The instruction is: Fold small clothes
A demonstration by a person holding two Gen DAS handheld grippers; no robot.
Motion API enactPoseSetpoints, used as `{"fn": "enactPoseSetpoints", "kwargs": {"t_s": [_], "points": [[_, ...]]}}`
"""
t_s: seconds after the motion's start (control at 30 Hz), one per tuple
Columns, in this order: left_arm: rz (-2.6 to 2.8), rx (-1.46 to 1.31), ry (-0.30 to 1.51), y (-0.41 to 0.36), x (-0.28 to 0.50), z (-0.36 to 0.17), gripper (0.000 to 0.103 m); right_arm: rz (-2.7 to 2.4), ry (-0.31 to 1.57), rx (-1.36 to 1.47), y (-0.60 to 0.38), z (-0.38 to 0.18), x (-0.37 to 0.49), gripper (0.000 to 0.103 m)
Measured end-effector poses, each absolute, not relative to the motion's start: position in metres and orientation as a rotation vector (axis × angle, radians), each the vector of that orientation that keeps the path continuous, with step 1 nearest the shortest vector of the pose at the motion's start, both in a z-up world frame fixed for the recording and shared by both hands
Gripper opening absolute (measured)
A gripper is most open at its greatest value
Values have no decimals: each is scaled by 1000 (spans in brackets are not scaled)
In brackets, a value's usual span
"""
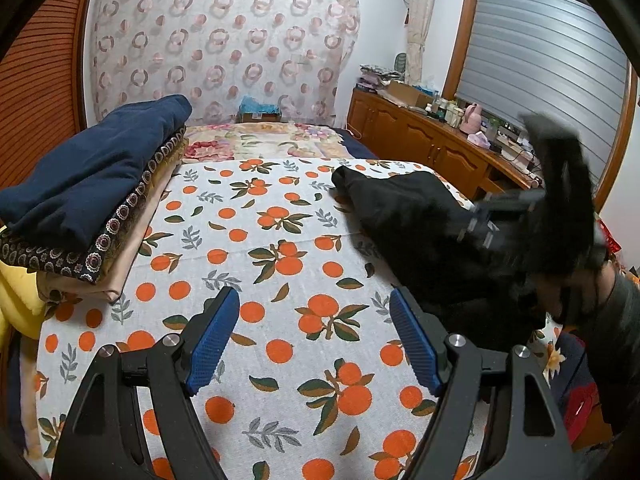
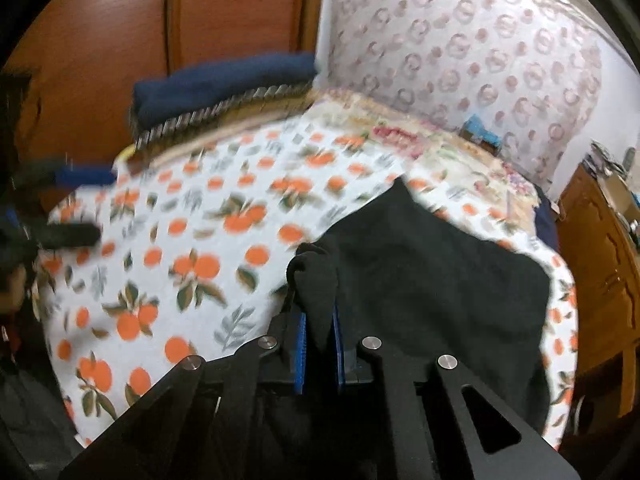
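we have the right gripper (image 2: 319,320) pinched narrow on a bunched edge of the black garment (image 2: 432,280); cloth sits between the blue pads and rises above them in a small fold. the left gripper (image 1: 314,338) hangs wide open over bare cloth near the front edge of the bed, holding nothing, its right finger (image 1: 416,344) just beside the garment's near edge.

the garment lies crumpled along the right edge of the bed, on the orange-print sheet (image 1: 256,240), well apart from the folded pile (image 1: 100,196) at the left edge.

judgement, step in hand: drawing the garment out toward the middle of the sheet to spread it before folding. to do it well we should keep the pinch firm, lift only enough to clear the sheet, and pull slowly so the cloth trails flat and does not roll under itself. the left gripper should take a second edge, opposite the held one, so the piece can be stretched between the two. the right view is blurred, so how much cloth is caught we cannot tell exactly.

count: one black garment loose; one pile, about four folded layers showing, navy on top; two grippers; one printed sheet.
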State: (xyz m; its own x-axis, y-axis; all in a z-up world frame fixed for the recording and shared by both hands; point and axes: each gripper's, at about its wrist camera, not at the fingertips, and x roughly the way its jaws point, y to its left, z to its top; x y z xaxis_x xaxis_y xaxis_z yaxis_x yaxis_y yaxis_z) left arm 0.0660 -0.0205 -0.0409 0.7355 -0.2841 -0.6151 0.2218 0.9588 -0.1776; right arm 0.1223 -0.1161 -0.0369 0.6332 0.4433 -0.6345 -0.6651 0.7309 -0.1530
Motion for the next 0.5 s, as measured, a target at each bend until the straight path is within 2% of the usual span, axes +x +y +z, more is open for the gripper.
{"fn": "enactPoseSetpoints", "kwargs": {"t_s": [0.27,0.5], "points": [[-287,-91,699,-27,67,-43,78,525,515,-312,-166,19,160,8],[-290,-94,708,-27,67,-46,78,302,557,-322,-194,13,220,8]]}}
